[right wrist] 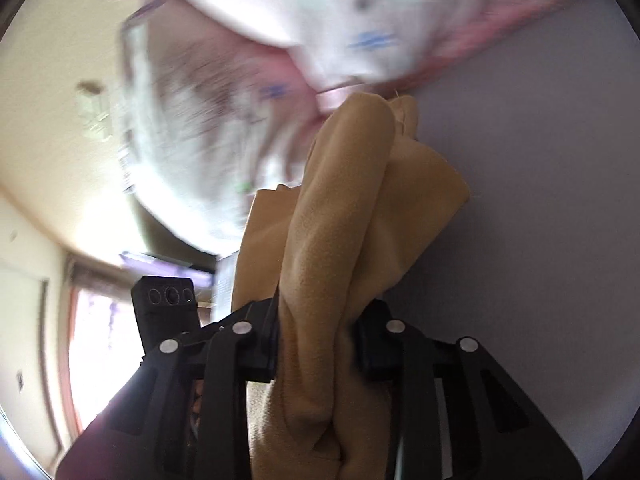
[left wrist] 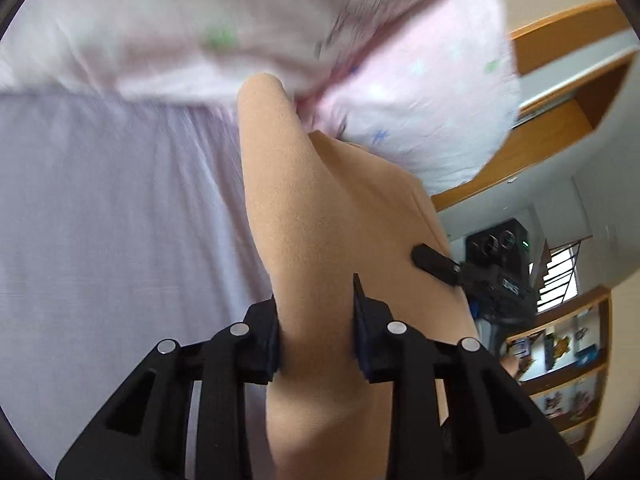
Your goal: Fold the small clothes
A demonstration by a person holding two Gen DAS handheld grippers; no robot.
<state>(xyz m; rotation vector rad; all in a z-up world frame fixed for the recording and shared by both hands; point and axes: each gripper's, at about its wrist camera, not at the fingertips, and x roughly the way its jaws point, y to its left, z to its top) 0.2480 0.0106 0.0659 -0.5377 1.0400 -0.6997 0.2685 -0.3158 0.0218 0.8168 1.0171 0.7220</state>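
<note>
Both grippers, left gripper (left wrist: 316, 332) and right gripper (right wrist: 316, 344), are pinching the tan garment (left wrist: 340, 240) aloft; pink clothes (left wrist: 420, 100) are lying at twelve o'clock. Folding is barely starting.

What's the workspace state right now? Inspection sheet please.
Surface: pale lavender sheet, bare where visible.
Job's things: tan garment gripped at two spots; blurred pink patterned cloth beyond it.
Clutter: nothing seen on the sheet.
Grippers: left gripper and right gripper each clamped on tan fabric.
Cables: nothing seen.
Surroundings: wooden door frame, shelf unit, bright window.
</note>
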